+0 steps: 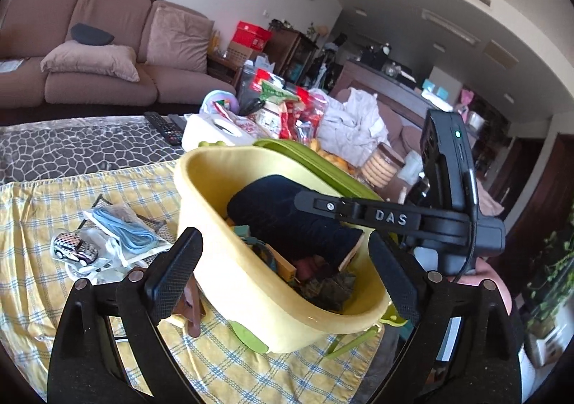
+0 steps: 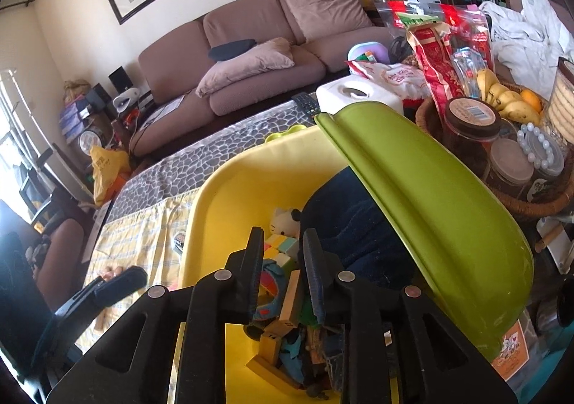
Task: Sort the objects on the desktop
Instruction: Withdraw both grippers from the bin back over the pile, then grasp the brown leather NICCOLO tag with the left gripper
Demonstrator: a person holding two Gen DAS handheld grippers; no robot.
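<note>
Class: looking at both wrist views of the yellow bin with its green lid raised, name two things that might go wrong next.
1. The green lid stands tilted above the yellow bin; it might drop onto the right gripper working inside.
2. The toy car and bagged blue cable lie near the left gripper and may get knocked.

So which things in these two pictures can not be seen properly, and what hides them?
- Bottom of the yellow bin: right wrist view, hidden by the toys and the right gripper.
- Dark blue cloth: left wrist view, crossed by the other gripper's finger; right wrist view, partly under the green lid.
- Toy car: left wrist view, too small for detail.
- What the right gripper's fingers touch: the narrow gap looks empty, I cannot tell.
</note>
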